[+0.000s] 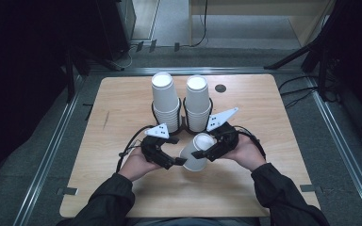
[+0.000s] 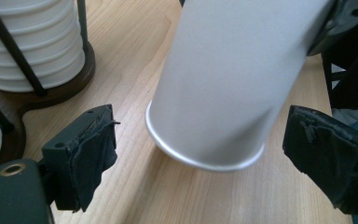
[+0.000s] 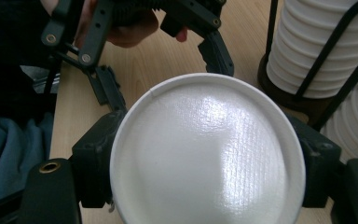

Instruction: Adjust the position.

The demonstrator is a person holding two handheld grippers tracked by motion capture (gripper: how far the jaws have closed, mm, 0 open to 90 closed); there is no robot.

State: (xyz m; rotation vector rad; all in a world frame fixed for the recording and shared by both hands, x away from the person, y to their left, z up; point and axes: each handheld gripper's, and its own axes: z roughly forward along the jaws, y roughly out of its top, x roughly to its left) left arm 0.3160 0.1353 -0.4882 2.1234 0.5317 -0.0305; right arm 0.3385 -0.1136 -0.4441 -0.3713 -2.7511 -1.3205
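A: Pale wood-grain table (image 1: 122,103). The right gripper (image 1: 206,153) is clamping a smooth white paper cup (image 1: 197,151), tilted, between its jaws.

B: The left gripper (image 1: 178,161) is gaping wide, cloth-padded jaws flanking the cup's rolled rim, apart from it.

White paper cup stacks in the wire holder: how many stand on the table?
2. The left stack of white paper cups and the right stack of white paper cups stand upside down, side by side in the black wire holder.
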